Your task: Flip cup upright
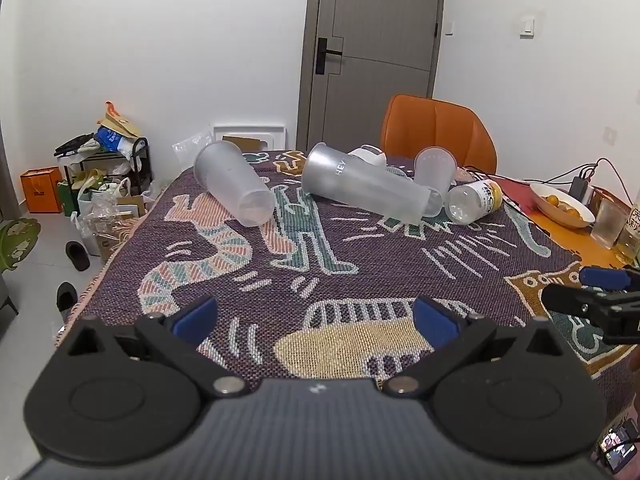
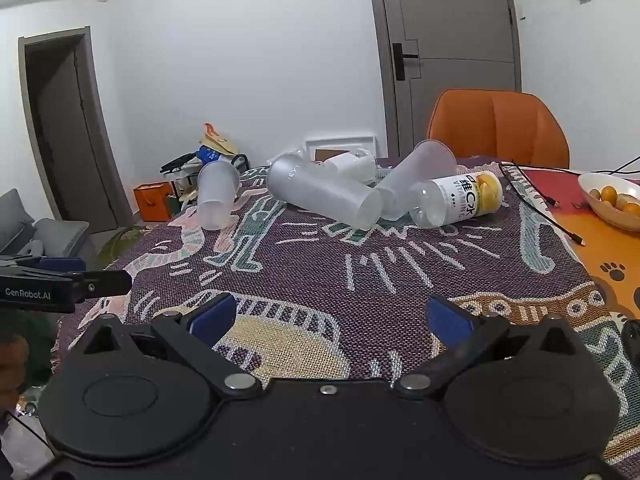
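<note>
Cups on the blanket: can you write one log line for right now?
cups: three frosted cups on their sides | bottle: lying beside them | left gripper: open, empty | right gripper: open, empty | step: none grasped

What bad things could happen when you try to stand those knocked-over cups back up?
1. The middle cup lies against a third cup and the bottle. Lifting one could send the others rolling.
2. The left cup lies near the table's left edge, so a nudge might roll it off.
3. Both tools, left tool and right tool, are open and apart from the cups; the clear, smooth plastic may slip when pinched.
</note>
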Motion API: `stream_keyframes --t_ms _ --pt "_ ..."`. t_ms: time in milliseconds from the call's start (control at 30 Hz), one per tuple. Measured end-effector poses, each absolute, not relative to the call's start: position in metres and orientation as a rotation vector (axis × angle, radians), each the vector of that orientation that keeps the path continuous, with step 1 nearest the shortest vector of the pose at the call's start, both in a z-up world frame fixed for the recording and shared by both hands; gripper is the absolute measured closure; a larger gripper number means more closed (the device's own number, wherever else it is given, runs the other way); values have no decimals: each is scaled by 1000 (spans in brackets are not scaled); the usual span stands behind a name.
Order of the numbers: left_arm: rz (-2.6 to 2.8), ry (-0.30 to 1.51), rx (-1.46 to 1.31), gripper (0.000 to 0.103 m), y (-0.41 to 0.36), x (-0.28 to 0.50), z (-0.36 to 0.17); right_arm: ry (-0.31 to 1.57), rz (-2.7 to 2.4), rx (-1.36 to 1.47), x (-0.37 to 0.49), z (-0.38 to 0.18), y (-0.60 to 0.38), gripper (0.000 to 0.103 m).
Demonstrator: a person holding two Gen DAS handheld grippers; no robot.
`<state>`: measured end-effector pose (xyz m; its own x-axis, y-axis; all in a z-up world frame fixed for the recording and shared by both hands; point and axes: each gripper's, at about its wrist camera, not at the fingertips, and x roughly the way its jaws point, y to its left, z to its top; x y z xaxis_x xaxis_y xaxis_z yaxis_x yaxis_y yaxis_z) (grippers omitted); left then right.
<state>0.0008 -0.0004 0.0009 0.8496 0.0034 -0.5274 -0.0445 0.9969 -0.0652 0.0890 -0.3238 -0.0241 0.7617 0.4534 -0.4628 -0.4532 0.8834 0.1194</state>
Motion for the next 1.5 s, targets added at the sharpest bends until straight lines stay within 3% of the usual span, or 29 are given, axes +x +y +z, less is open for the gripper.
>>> stream_keyframes --t_ms 1500 --pt "21 543 -72 0 2 -4 6 493 492 15 89 -21 -326 0"
